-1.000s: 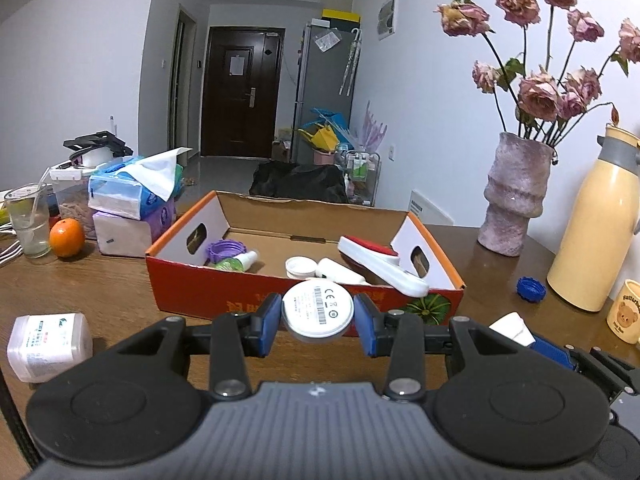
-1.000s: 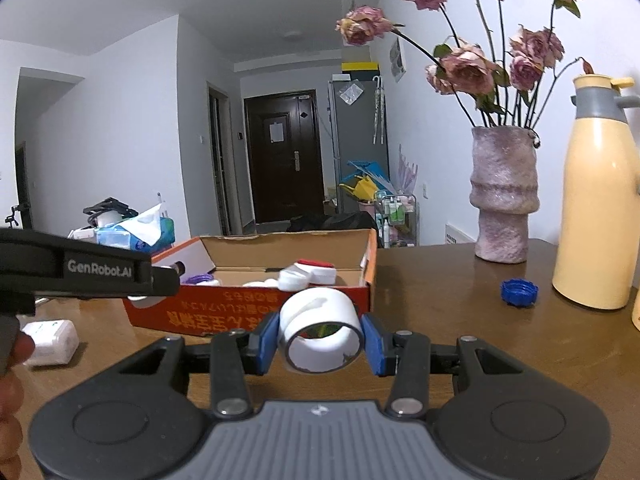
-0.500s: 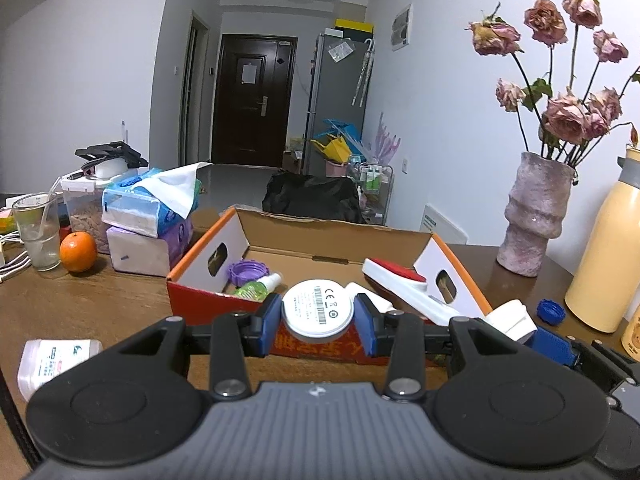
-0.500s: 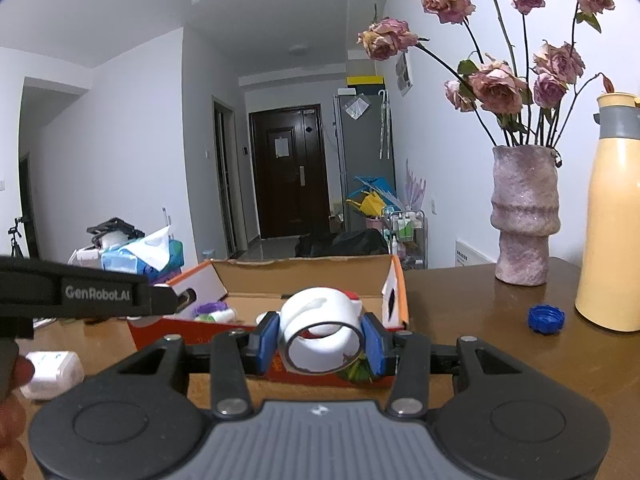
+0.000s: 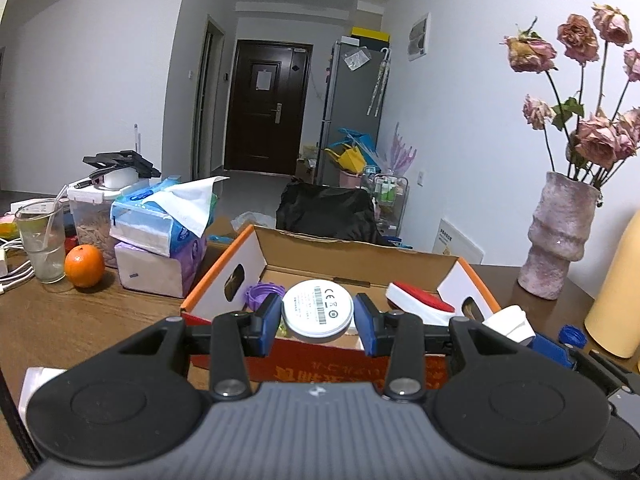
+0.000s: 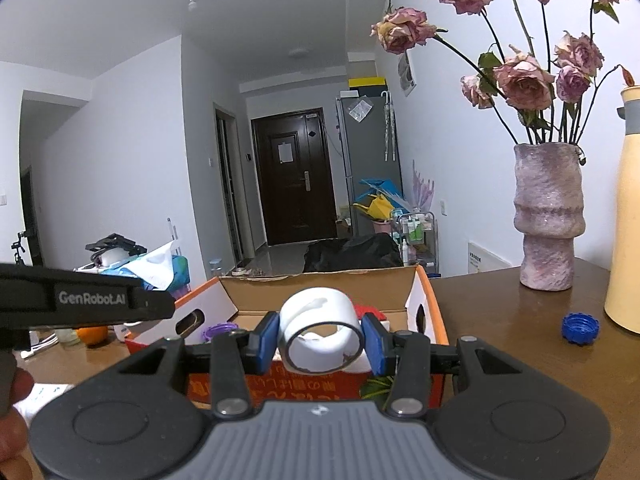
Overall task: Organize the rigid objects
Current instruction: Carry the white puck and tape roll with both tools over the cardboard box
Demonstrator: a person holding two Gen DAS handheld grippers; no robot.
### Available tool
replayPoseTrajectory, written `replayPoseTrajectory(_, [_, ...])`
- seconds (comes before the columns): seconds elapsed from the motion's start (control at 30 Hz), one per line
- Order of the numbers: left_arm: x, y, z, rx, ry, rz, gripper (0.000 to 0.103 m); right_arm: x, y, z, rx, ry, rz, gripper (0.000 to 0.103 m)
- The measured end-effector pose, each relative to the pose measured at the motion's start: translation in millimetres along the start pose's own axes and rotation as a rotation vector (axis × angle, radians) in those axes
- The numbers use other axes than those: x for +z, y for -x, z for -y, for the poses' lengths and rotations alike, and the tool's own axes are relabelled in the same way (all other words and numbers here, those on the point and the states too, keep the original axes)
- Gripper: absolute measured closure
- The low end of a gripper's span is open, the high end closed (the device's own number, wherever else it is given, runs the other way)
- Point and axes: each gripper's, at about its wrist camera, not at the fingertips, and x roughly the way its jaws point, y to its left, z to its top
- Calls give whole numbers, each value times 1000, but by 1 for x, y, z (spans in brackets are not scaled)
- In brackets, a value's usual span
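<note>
1. Left gripper [image 5: 318, 322] is clamped on a white round puck [image 5: 317, 309], label face up, jaws narrow. The puck hangs at the near wall of the cardboard box [image 5: 340, 258], just over its rim.
2. Right gripper [image 6: 320, 342] is pinched on a white tape roll [image 6: 322, 328], bore facing the camera, also at the box's near wall [image 6: 320, 380].
3. Step in hand, as I read it: carry both over the box and drop them in.
4. Do it well: clear the near rim first, aim for bare floor away from the red-and-white piece [image 5: 420, 300] and the purple ring [image 5: 262, 294], lower before opening, release one hand at a time.
5. Count: 2 held items, 1 box, 1 purple ring and 1 red-and-white piece visible inside; the rest of the floor is hidden.
6. Outside the box: 1 blue cap [image 6: 580, 328] to its right, still to collect. Also 1 vase [image 6: 548, 216], 1 orange [image 5: 84, 266].
</note>
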Motion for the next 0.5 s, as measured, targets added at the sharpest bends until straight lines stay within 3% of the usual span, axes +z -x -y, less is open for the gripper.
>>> replayPoseTrajectory(0.5, [14, -35, -4, 12, 6, 19, 62, 10, -40, -9, -2, 5, 13, 59])
